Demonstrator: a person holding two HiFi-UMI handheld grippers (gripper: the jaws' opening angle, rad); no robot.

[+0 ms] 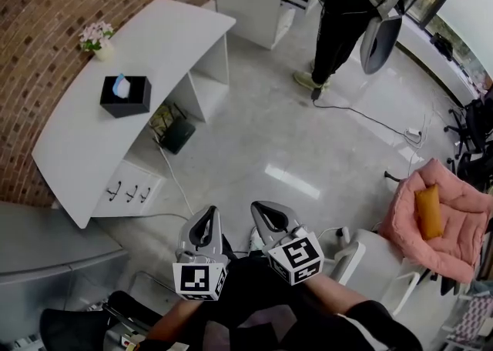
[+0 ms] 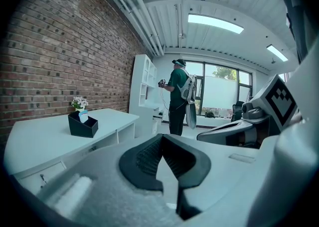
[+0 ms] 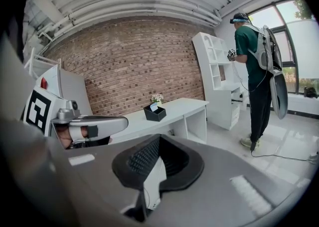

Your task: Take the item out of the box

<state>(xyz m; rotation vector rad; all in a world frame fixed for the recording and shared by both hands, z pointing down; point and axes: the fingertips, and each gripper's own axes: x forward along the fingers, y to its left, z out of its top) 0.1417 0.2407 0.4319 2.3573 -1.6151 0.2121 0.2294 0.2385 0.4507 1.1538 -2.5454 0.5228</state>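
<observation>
On the desk (image 1: 77,138) at eleven o'clock, the box (image 1: 127,99) is sitting far from my left gripper (image 1: 206,217) and right gripper (image 1: 267,215), both hanging shut, empty.

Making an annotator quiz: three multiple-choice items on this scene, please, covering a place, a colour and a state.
1. Where is the black box? A. white desk B. floor C. shelf unit
2. What colour is the cushion on the pink chair? A. green B. orange C. blue
3. The right gripper jaws are? A. wide apart B. shut on the box C. shut, empty
Answers: 1 A, it stands on that desk; 2 B, orange against pink; 3 C, jaws meet, nothing between.
</observation>
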